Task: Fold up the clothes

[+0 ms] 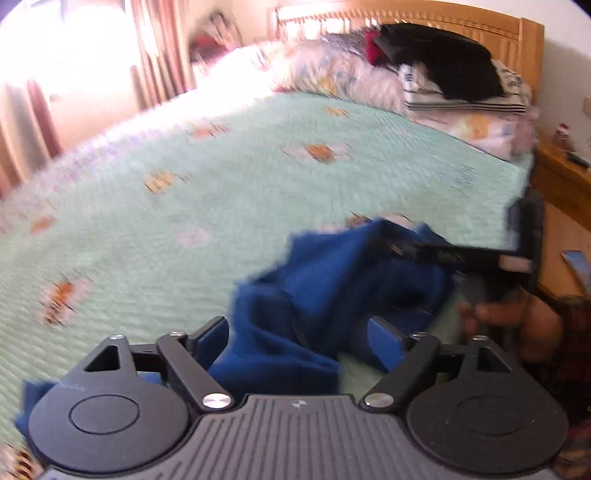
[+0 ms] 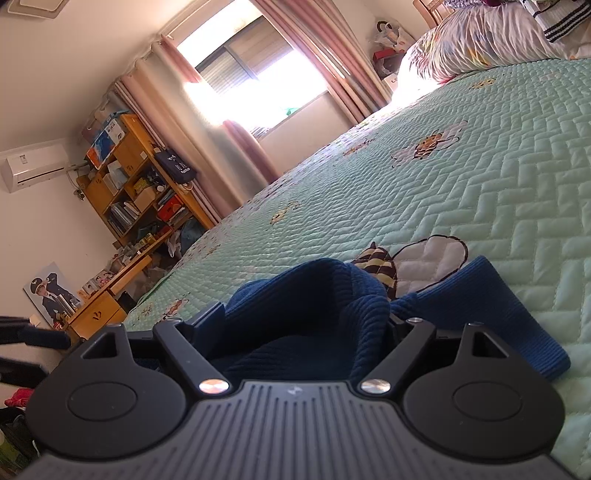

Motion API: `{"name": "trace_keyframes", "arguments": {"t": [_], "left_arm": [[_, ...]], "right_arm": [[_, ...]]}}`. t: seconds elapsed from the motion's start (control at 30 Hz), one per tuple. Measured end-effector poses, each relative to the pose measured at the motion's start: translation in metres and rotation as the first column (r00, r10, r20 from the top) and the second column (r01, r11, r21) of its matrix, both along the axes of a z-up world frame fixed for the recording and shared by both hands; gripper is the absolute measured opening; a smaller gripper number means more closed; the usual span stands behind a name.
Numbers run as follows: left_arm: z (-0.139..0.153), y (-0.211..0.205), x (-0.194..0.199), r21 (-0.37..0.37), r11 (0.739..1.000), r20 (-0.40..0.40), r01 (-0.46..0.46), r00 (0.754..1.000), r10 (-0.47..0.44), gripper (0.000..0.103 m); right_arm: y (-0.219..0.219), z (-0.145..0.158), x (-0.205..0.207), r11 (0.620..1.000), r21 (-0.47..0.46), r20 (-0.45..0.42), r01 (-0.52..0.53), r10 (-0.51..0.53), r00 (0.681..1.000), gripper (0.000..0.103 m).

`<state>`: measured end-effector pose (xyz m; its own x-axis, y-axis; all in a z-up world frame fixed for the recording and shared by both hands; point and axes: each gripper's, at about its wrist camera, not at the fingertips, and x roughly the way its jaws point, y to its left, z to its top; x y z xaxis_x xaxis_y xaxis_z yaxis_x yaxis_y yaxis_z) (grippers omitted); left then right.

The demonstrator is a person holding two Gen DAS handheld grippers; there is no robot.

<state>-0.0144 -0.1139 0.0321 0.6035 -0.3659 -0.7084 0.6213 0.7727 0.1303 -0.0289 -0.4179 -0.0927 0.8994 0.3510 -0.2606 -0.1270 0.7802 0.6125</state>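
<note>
A dark blue ribbed garment (image 1: pixel 332 280) lies bunched on the green quilted bed (image 1: pixel 221 177). My left gripper (image 1: pixel 299 339) is open, its fingers spread wide with blue cloth lying between them. In the left wrist view my right gripper (image 1: pixel 424 253) reaches in from the right over the garment, its fingers pressed into the cloth. In the right wrist view the blue garment (image 2: pixel 306 325) fills the gap between my right gripper's fingers (image 2: pixel 306 325), which stand wide apart; a ribbed hem (image 2: pixel 498 306) lies flat on the bed (image 2: pixel 480 184) to the right.
A stack of folded clothes and a black garment (image 1: pixel 450 70) sit by the pillows and wooden headboard (image 1: pixel 443 18). A wooden nightstand (image 1: pixel 565 173) stands to the right of the bed. A bookshelf (image 2: pixel 136 184), desk and curtained window (image 2: pixel 258 85) are beyond the far bedside.
</note>
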Motion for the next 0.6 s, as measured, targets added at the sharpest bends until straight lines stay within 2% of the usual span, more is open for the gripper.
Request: {"name": "trace_keyframes", "arguments": {"t": [0.1,0.2,0.23,0.27,0.3,0.33,0.43,0.53,0.6], "left_arm": [[-0.012,-0.011,0.024,0.042,0.999,-0.026,-0.027,0.999,0.028,0.086],[-0.035,-0.015,0.056,0.08,0.995,-0.127,-0.066,0.989,0.076,0.077],[-0.043,-0.016,0.066,0.082,0.993,-0.176,-0.08,0.98,0.094,0.068],[-0.05,-0.014,0.073,0.073,0.993,-0.225,-0.092,0.969,0.107,0.053],[-0.057,-0.012,0.078,0.059,0.993,-0.272,-0.103,0.955,0.116,0.043],[-0.059,-0.012,0.078,0.065,0.992,-0.27,-0.106,0.955,0.119,0.029],[-0.061,-0.018,0.073,0.107,0.989,-0.191,-0.101,0.974,0.12,0.01],[-0.044,-0.015,0.074,0.154,0.977,-0.041,-0.151,0.986,0.159,0.008],[-0.025,-0.005,0.083,0.152,0.964,0.043,-0.218,0.976,0.214,0.008]], "right_arm": [[0.0,0.0,0.0,1.0,-0.004,0.0,-0.001,0.001,1.0,0.084],[-0.001,0.0,-0.001,1.0,-0.002,0.001,-0.003,0.003,1.0,0.084],[-0.002,0.0,-0.001,1.0,-0.002,0.002,-0.004,0.004,1.0,0.084],[-0.002,0.0,-0.001,1.0,-0.001,0.002,-0.005,0.005,1.0,0.084],[-0.002,-0.001,-0.001,1.0,-0.001,0.002,-0.005,0.005,1.0,0.084],[-0.002,-0.001,-0.001,1.0,0.0,0.003,-0.005,0.005,1.0,0.084],[-0.004,-0.001,-0.003,1.0,0.011,0.008,-0.004,0.004,1.0,0.084],[-0.007,0.001,-0.008,1.0,0.026,0.025,0.017,-0.018,1.0,0.084],[-0.008,0.007,-0.019,0.997,0.005,0.08,0.075,-0.075,0.994,0.084]]}}
